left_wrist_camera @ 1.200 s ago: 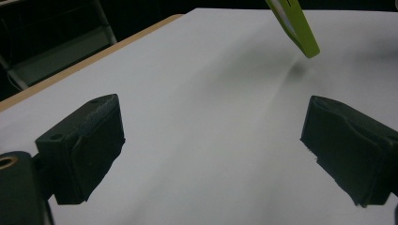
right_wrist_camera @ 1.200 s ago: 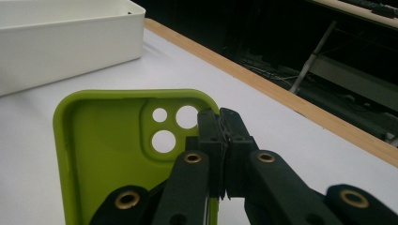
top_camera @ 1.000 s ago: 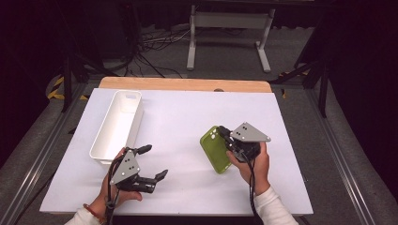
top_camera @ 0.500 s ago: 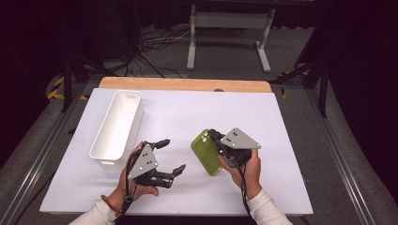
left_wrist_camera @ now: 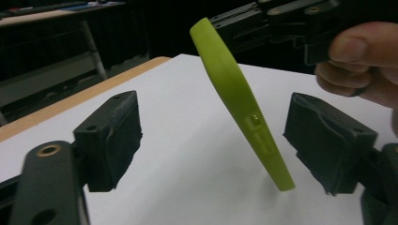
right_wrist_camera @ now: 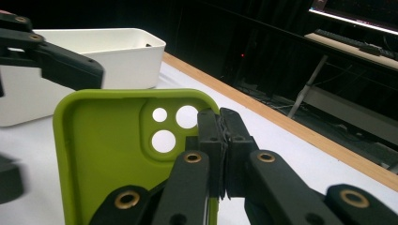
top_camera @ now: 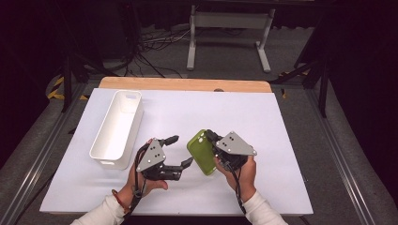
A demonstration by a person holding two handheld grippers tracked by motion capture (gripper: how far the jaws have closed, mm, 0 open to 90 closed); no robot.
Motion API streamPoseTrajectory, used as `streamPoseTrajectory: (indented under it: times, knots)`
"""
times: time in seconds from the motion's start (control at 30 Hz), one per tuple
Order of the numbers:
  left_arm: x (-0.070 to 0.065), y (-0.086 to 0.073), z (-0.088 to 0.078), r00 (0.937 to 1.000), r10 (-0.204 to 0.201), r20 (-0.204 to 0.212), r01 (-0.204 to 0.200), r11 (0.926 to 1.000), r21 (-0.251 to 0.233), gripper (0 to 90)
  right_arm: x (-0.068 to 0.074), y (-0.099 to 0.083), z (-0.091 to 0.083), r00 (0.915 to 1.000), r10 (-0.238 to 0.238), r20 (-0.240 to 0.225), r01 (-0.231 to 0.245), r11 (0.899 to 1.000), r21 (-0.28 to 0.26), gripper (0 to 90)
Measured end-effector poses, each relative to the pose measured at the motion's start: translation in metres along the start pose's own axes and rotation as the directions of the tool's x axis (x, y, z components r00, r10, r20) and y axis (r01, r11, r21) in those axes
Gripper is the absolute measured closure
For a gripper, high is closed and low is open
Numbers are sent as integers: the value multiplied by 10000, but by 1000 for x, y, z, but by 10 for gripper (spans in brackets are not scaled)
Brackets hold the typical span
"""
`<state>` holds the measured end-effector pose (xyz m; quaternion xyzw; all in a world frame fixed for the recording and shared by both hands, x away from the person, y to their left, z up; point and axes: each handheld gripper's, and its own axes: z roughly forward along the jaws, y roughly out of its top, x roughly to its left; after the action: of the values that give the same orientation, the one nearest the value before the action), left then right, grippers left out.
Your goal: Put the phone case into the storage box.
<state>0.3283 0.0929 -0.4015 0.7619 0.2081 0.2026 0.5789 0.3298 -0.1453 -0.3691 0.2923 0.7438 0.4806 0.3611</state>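
Observation:
A lime-green phone case point(top_camera: 199, 151) hangs above the white table, with my right gripper point(top_camera: 210, 137) shut on its edge beside the camera cutout. In the right gripper view the case point(right_wrist_camera: 108, 150) shows its hollow inside, and the right gripper point(right_wrist_camera: 220, 136) pinches the rim. My left gripper point(top_camera: 180, 150) is open just left of the case. In the left gripper view the case point(left_wrist_camera: 234, 93) stands edge-on and tilted between the left gripper point(left_wrist_camera: 220, 140) pads, closer to the right pad point(left_wrist_camera: 328, 140), touching neither. The right gripper point(left_wrist_camera: 263, 23) holds it from the top.
A long white bin point(top_camera: 133, 136) lies at the table's left, close behind the left gripper, and is also in the right gripper view point(right_wrist_camera: 108, 51). The white table top point(top_camera: 281, 136) ends in a wooden strip point(top_camera: 187, 84) at the far edge.
My left gripper has moved right and forward, closing in on the case with its jaws still open. The right gripper has carried the case left and nearer to the person.

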Motion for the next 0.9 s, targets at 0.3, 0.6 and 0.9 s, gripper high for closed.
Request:
streamPoseTrajectory:
  times: [0.3,0.6,0.9]
  knots:
    - [0,-1,6,9990,-349,263,353,9993,-159,390,8,-1,-3,9998,28,204,-18,9987,-508,892]
    - [5,-2,4,9936,-696,885,723,9970,-281,609,12,-1,-5,9993,-19,380,48,9972,-743,889]
    - [9,-1,0,9927,-722,967,761,9964,-367,720,13,-3,-7,9992,-35,404,70,9963,-854,886]
